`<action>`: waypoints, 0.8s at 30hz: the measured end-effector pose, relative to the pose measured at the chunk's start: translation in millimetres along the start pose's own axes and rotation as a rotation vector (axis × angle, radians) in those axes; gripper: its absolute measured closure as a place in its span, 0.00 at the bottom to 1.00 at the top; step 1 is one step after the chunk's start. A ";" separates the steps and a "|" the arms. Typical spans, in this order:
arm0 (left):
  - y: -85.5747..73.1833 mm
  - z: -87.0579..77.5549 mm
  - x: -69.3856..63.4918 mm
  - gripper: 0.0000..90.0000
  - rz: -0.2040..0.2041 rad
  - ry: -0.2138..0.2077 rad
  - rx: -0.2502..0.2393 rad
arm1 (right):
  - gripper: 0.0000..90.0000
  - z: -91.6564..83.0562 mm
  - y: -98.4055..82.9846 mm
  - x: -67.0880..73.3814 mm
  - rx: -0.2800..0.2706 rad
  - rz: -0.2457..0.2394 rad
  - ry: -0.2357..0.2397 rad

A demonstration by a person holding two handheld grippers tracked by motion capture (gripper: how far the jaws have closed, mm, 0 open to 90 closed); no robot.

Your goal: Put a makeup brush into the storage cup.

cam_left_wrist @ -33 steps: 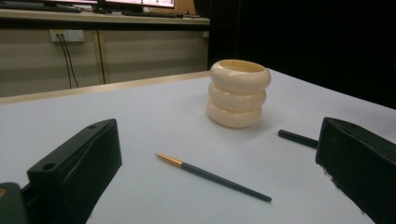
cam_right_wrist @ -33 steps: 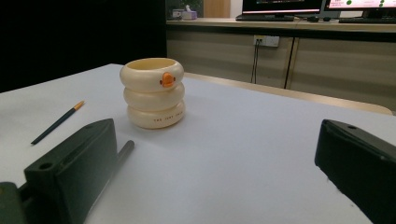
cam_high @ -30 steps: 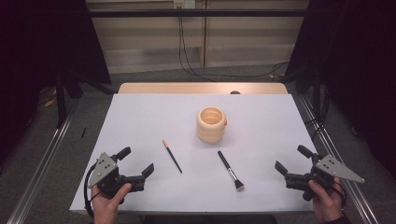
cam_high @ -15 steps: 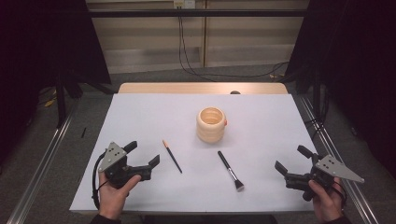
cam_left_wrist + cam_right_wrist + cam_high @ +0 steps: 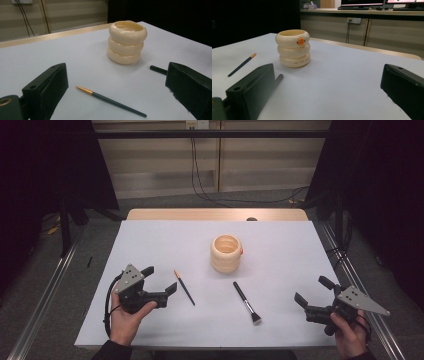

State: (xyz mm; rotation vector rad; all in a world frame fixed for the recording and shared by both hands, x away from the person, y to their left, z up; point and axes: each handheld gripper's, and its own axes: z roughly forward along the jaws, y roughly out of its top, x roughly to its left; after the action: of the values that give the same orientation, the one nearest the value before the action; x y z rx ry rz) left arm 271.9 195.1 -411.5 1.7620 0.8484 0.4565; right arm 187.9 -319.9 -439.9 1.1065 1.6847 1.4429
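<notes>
The left gripper [image 5: 159,281] has moved right and farther from the table's near edge, toward the thin pencil-like brush [image 5: 184,287], jaws spread wide and empty. The right gripper [image 5: 314,295] rests open at the near right. Both the thin brush and the makeup brush [image 5: 247,302] lie flat, just near of the cream ringed holder [image 5: 226,253]. By my reading nothing is picked up yet; all the work remains.

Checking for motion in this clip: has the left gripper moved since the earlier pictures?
Yes. In the high view the left gripper has moved forward and to the right, closing on the thin brush, which lies where it did beside the cream holder.
</notes>
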 end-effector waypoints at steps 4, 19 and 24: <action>1.0 2.1 -0.2 0.06 0.002 -0.019 0.044 | 0.00 -0.1 0.1 0.2 -0.001 -0.003 -0.003; 16.5 20.7 4.5 0.08 -0.018 -0.029 0.163 | 0.00 -0.5 -0.2 -0.4 0.005 -0.008 -0.002; 21.2 29.0 6.9 0.08 -0.026 -0.023 0.196 | 0.00 -0.6 -0.2 -0.5 0.008 -0.007 0.000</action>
State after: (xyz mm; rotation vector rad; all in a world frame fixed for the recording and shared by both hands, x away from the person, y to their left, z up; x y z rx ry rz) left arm 302.7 177.4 -402.6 1.9291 0.9239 0.3442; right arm 187.5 -320.6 -440.1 1.1040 1.6942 1.4330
